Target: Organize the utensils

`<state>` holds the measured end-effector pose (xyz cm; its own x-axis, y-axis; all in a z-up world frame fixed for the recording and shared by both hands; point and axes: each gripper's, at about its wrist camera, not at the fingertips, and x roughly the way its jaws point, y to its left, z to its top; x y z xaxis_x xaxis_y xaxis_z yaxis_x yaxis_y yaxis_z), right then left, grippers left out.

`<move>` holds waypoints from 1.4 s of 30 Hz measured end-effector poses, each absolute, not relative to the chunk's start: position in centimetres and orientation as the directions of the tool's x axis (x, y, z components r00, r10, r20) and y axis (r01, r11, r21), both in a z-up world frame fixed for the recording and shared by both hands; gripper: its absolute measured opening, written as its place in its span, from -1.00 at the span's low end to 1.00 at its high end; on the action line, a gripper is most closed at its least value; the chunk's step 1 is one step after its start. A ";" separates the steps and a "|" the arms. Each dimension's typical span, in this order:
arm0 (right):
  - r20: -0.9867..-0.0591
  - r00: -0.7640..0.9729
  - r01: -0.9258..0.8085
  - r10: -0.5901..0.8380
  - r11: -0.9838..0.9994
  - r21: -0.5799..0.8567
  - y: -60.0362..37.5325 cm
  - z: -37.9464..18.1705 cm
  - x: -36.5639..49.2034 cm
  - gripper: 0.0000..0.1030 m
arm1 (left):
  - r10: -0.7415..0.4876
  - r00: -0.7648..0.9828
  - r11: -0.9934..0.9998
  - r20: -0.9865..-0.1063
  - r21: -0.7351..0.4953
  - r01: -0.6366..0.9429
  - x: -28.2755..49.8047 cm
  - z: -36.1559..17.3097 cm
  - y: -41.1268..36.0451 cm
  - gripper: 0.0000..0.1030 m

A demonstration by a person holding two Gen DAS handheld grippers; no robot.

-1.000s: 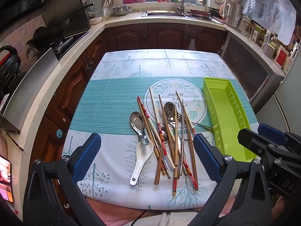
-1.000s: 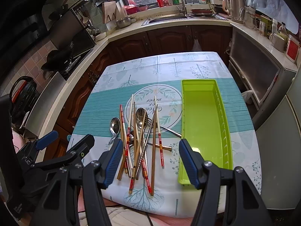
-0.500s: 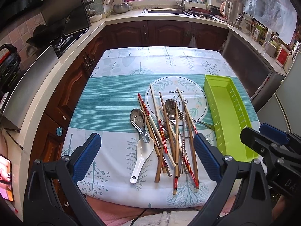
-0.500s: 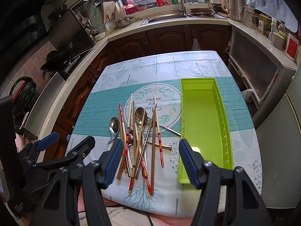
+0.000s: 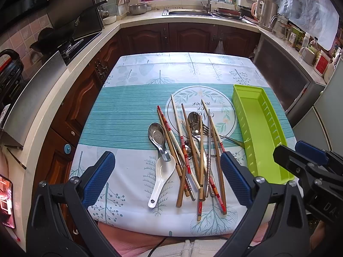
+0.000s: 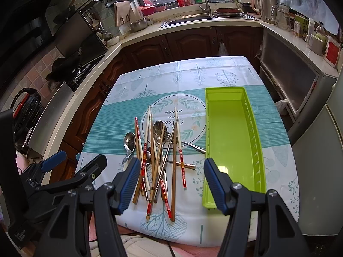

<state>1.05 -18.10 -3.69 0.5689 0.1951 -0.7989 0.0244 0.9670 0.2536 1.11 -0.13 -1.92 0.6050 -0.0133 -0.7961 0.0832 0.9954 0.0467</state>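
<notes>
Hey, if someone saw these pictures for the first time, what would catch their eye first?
Probably the tangled pile of chopsticks, spoons and a fork lying crisscrossed at the near middle of the tablecloth. Right beside it, to the right, lies the bright green tray, long and with nothing in it. Both grippers, left gripper and right gripper, hang open above the near table edge.

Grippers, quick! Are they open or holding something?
Left gripper: open, holding nothing.
Right gripper: open, holding nothing.
</notes>
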 end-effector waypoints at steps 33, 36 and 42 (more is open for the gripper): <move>-0.811 0.547 0.038 0.206 0.962 0.269 -17.8 -5.2 0.9 0.19 | -0.018 0.597 0.995 -0.802 0.043 0.087 1.0 -2.5 -0.2 0.90; -0.816 0.536 0.040 0.215 0.960 0.279 -17.9 -5.3 1.3 0.19 | -0.027 0.590 0.995 -0.807 0.036 0.094 1.4 -2.9 -0.4 0.90; -0.824 0.527 0.071 0.206 0.956 0.284 -18.9 -5.5 2.7 0.19 | -0.081 0.567 0.994 -0.820 -0.021 0.111 3.1 -3.2 0.2 0.90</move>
